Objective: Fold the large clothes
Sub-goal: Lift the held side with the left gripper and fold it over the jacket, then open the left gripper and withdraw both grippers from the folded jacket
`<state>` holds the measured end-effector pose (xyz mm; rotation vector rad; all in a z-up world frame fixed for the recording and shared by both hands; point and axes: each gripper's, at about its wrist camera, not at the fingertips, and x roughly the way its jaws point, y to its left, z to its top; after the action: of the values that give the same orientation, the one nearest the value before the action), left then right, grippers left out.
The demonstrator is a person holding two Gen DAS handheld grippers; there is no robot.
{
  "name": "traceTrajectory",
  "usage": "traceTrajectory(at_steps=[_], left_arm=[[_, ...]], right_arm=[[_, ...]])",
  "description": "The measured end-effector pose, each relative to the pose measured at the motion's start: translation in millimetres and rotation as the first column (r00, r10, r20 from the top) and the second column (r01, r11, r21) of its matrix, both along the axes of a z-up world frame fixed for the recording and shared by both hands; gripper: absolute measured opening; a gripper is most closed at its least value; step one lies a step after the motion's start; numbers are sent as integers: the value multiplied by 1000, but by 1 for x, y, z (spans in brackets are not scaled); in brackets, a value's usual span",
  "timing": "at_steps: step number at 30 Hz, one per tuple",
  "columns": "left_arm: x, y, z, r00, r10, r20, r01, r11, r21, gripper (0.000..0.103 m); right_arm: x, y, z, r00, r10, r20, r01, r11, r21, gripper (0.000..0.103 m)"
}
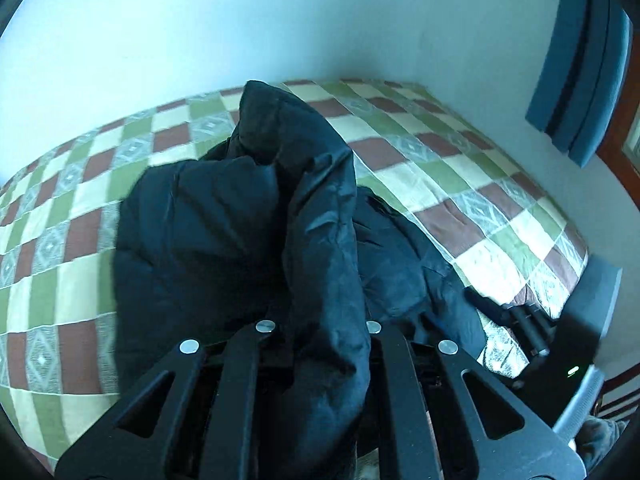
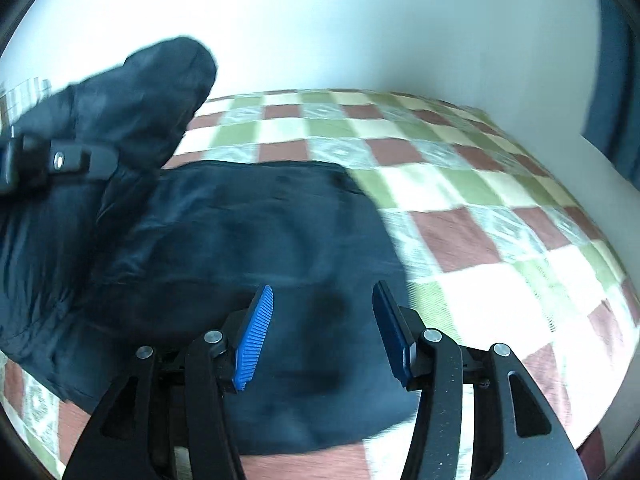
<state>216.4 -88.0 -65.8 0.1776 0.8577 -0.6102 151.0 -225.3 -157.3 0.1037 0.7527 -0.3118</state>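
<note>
A dark navy puffer jacket lies on a bed with a checked quilt. My left gripper is shut on a thick bunch of the jacket and holds it raised above the bed; the fabric hides the fingertips. It also shows at the left of the right wrist view, with the lifted part standing up above it. My right gripper is open and empty, its blue pads hovering over the flat part of the jacket. In the left wrist view the right gripper sits at the lower right.
The quilt of green, cream and red-brown squares covers the bed. A pale wall runs behind it. A blue padded headboard stands at the right, with a wooden frame beside it.
</note>
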Motion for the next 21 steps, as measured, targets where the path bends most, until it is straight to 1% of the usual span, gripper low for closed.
traceTrajectory(at_steps=[4,8,11,14,17,21], left_arm=[[-5,-35,-22,1000,-27,-16,27,999,46,9],[-10,-60,-42,999,-36,-30,38,997,66,9],[-14,-74,-58,999,-34,-22,35,996,88,9],[-19,-82,-70,1000,-29,3,28,994,109,9],[-22,-85,-73,1000,-18,21,15,992,126,9],[-26,-85,-68,999,-13,46,6,991,135,10]], right_arm=[[-6,-37,-11,997,-67,-24,68,998,14,52],[-16,-62,-23,993,-108,-48,110,993,31,52],[-18,-74,-31,990,-124,-62,126,991,40,52],[-32,-78,-34,988,-134,-71,137,989,48,52],[-37,-81,-37,987,-142,-76,146,987,60,52],[-41,-79,-34,987,-143,-72,148,987,69,52]])
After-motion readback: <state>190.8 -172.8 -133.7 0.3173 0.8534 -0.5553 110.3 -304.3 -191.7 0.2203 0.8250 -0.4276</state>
